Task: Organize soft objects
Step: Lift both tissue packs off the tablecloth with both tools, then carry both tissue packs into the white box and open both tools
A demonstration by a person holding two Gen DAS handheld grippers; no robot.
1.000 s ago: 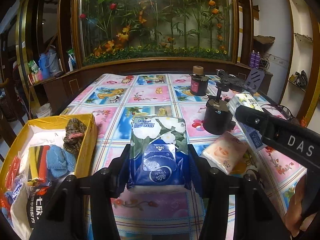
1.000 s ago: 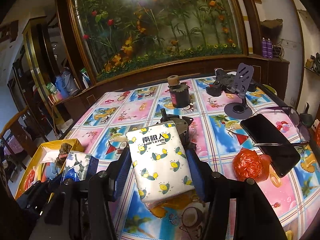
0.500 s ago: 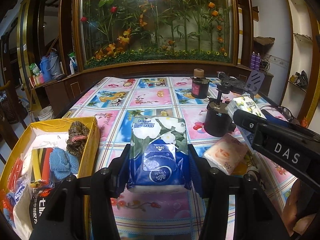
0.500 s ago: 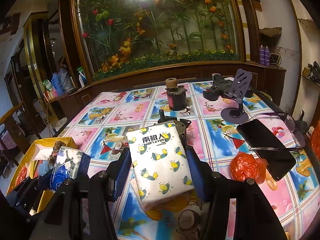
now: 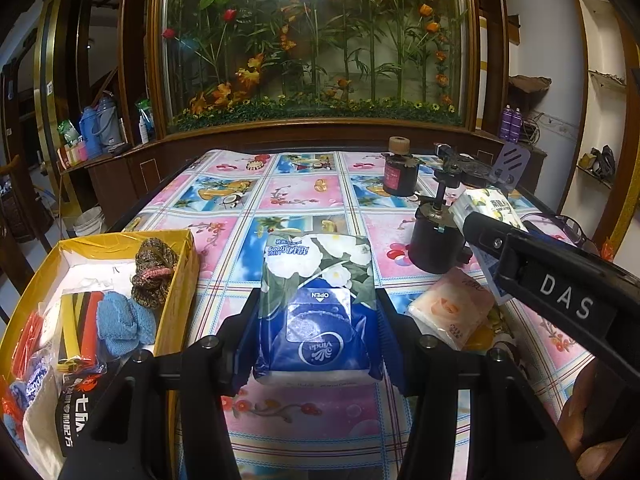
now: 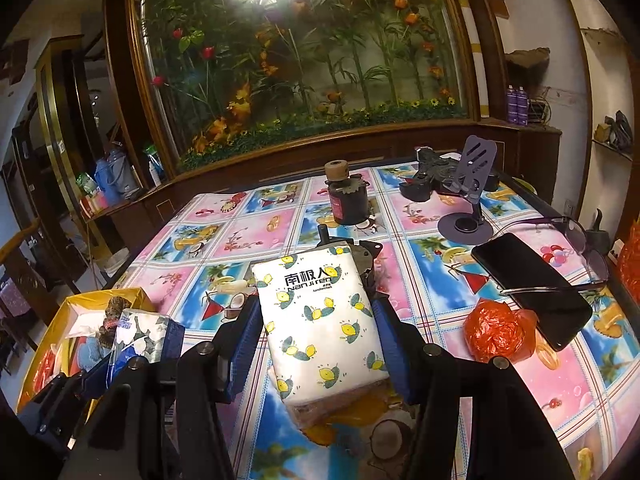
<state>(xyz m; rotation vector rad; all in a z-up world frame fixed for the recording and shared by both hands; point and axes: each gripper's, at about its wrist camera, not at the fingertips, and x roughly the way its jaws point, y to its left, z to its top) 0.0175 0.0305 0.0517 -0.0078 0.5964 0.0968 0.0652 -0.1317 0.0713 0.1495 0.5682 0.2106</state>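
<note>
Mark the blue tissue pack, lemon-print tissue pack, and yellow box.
blue tissue pack (image 5: 318,312), left wrist view, on its OPEN flap.
lemon-print tissue pack (image 6: 320,320), right wrist view, on its top face.
yellow box (image 5: 178,280), left wrist view, on its right wall.

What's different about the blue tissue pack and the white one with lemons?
The blue tissue pack shows white flowers; the white tissue pack shows yellow lemons. The left gripper clamps the blue one, the right gripper the white one. Both are soft packs held above the table.
</note>
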